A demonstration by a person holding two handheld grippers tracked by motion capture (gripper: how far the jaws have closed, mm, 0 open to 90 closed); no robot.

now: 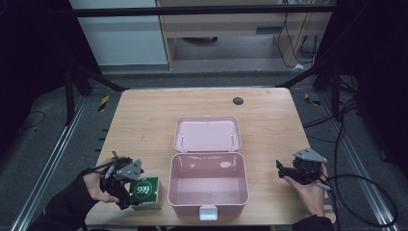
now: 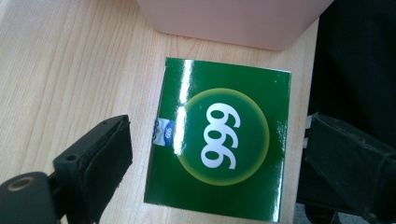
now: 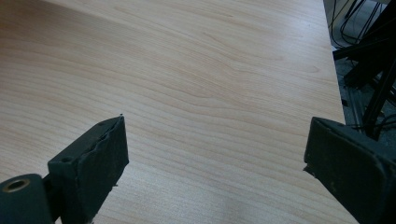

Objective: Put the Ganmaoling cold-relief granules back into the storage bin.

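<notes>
Green box [image 2: 217, 140] marked "999" lies flat on the counter [image 1: 144, 120], down at the near left edge, just beside the near left corner of the open pink case [image 1: 208, 185]. The left hand-held gripper [image 1: 126, 185] hovers right over it, jaws spread wide, one on either side of the box and neither one touching it. In the left gripper view the box sits squarely between the two black jaws. The case lid [image 1: 207, 134] is laid back flat behind the case. Over on the right side, the right hand-held gripper [image 1: 284, 171] is released too, jaws apart above bare wood [image 3: 210, 93], well apart from the case.
</notes>
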